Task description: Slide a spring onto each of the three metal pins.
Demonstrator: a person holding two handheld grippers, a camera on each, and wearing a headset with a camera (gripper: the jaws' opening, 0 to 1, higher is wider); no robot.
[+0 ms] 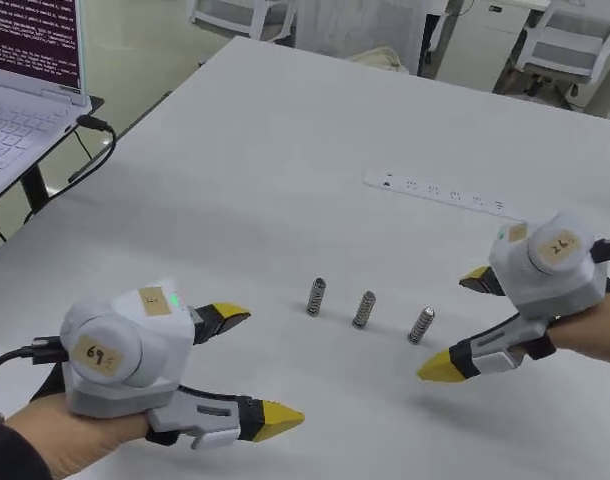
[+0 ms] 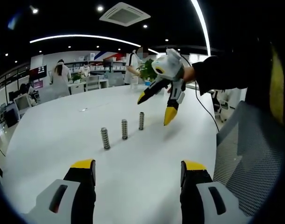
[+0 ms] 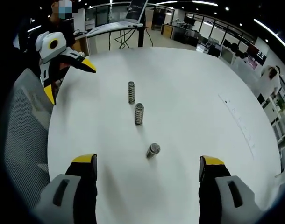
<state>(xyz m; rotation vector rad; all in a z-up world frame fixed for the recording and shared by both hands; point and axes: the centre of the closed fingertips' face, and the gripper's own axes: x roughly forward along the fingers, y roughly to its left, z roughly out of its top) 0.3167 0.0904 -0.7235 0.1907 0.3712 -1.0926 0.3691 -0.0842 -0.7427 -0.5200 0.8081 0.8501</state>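
Between the two sets of jaws, three springs (image 1: 363, 309) stand upright in a row on the white bench (image 1: 265, 150); can't tell if pins sit inside. Right gripper (image 1: 442, 328) is just beside the end spring, jaws wide open, empty. Left gripper (image 1: 273, 365) is further off, jaws wide open, empty. Power strip (image 1: 440, 193) lies beyond.

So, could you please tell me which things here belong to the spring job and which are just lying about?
Job: left spring, middle spring, right spring, upright in a row; left gripper and right gripper, both open, empty.
Lying about: power strip on the table; laptop beside it.
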